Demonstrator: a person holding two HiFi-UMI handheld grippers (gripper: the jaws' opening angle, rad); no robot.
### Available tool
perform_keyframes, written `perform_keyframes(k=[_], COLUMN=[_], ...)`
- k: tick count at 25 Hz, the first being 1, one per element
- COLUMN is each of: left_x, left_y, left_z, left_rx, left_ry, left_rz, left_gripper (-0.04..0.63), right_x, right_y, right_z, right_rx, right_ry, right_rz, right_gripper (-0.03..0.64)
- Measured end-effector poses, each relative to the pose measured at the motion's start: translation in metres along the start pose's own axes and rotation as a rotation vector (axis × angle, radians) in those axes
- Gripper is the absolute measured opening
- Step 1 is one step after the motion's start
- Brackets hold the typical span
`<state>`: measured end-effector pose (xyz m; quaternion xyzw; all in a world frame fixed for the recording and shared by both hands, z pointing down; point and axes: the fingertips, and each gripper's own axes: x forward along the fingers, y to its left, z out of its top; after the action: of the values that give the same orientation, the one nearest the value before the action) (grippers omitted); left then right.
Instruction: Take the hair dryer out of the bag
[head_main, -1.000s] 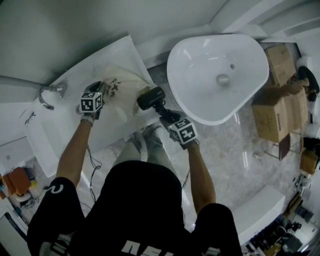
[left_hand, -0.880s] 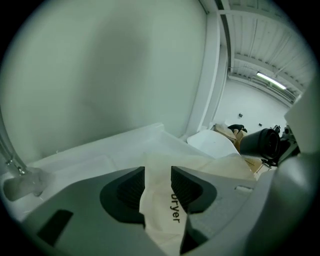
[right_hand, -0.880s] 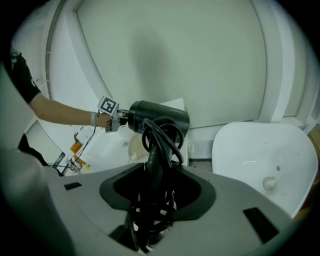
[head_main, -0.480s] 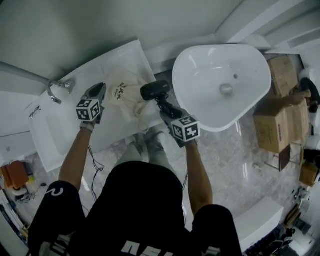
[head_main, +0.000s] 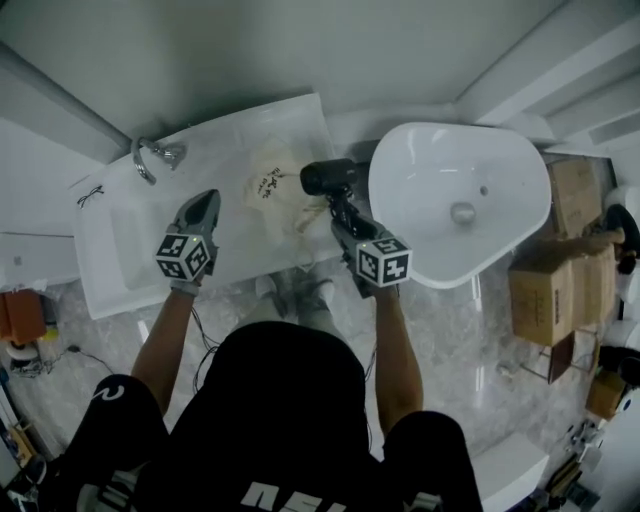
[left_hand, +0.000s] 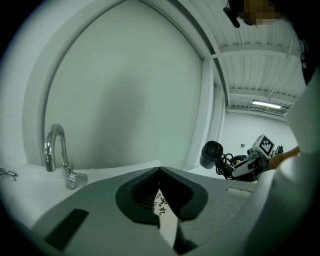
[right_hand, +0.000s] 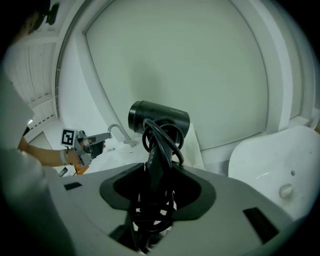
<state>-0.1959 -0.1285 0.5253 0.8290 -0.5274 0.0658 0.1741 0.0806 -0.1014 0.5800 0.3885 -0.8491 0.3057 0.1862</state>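
Observation:
The black hair dryer (head_main: 328, 177) is out of the bag, held up over the counter's right end with its cord wound round the handle. My right gripper (head_main: 345, 222) is shut on that handle, as the right gripper view shows (right_hand: 157, 172) below the barrel of the hair dryer (right_hand: 159, 117). The cream cloth bag (head_main: 272, 190) with dark print lies flat on the white counter (head_main: 230, 150). My left gripper (head_main: 207, 200) hovers left of the bag, jaws shut and empty (left_hand: 159, 172); a strip of the bag (left_hand: 164, 215) shows beneath them.
A chrome faucet (head_main: 150, 158) stands over the counter's sink (head_main: 125, 240) at left. A large white oval tub (head_main: 460, 200) sits to the right. Cardboard boxes (head_main: 555, 290) are stacked on the floor further right. A pair of glasses (head_main: 90, 195) lies at the counter's left end.
My left gripper let go of the bag's edge, drew back to the left, rose and shut. My right gripper lifted the hair dryer higher, away from the bag.

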Motion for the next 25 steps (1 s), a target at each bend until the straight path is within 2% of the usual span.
perform_keyframes(k=[9,25], left_x=[-0.043,-0.061], left_y=[0.007,0.008], left_z=[0.004,-0.008], left_rx=[0.035,0.045], left_ry=[-0.042,-0.035], left_rz=[0.009,-0.107], left_gripper=[-0.002,-0.002], right_x=[0.003,0.015], right_y=[0.026,0.053], right_z=[0.008,-0.002], right_rx=[0.008,-0.004], right_ry=[-0.034,-0.049], right_rz=[-0.007,-0.091], right_gripper=[0.163,0.163])
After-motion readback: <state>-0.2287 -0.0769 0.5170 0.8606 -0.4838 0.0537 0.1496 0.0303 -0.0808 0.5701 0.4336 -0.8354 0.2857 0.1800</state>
